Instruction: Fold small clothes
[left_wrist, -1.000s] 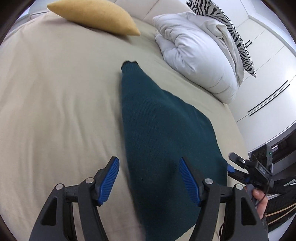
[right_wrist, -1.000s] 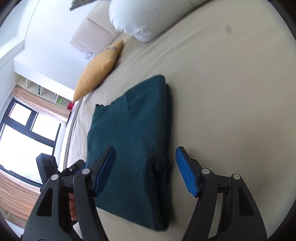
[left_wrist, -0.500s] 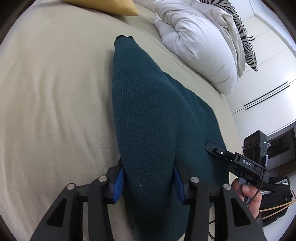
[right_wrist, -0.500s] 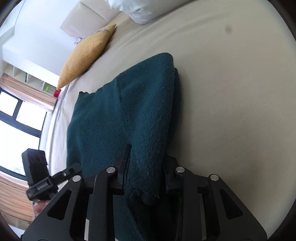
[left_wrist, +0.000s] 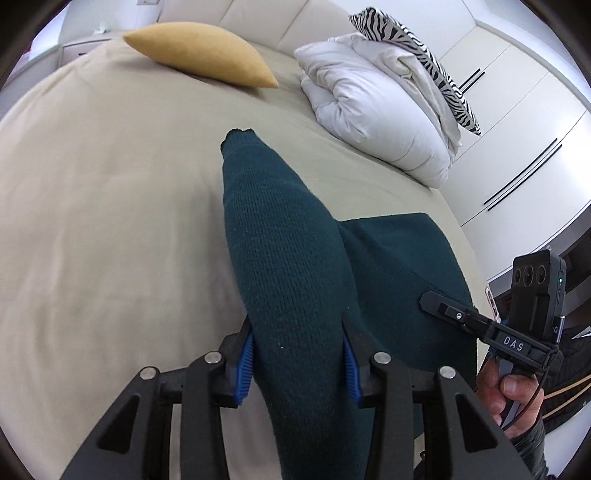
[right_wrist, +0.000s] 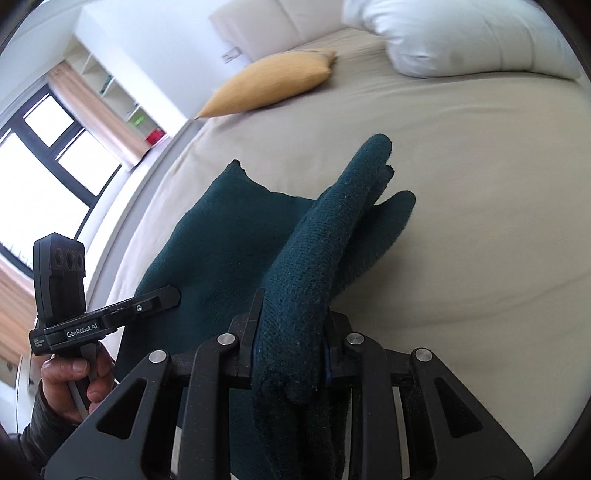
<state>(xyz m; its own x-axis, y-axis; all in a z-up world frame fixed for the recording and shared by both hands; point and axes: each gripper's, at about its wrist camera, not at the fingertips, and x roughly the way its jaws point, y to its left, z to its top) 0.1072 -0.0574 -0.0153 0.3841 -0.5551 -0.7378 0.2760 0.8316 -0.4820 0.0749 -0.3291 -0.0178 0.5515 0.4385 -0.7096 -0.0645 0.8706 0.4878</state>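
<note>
Gripping a bunched fold of dark green knit sweater (left_wrist: 291, 258), left tongs (left_wrist: 298, 356) clenched, blue pads pressed to either side of the fabric. Right tongs (right_wrist: 291, 341) likewise clamped on a thick roll of the same sweater (right_wrist: 221, 236), raised edge held off the bed. Remainder of sweater spread on the beige bed (left_wrist: 110, 221), between the two tongs. Yellow cushion (left_wrist: 199, 51) beyond the sweater, near the headboard. White duvet (left_wrist: 373, 110) bundled beside the cushion, zebra-print pillow (left_wrist: 417, 55) on top of it. Window (right_wrist: 40, 162) to the sweater's left in the right wrist view.
</note>
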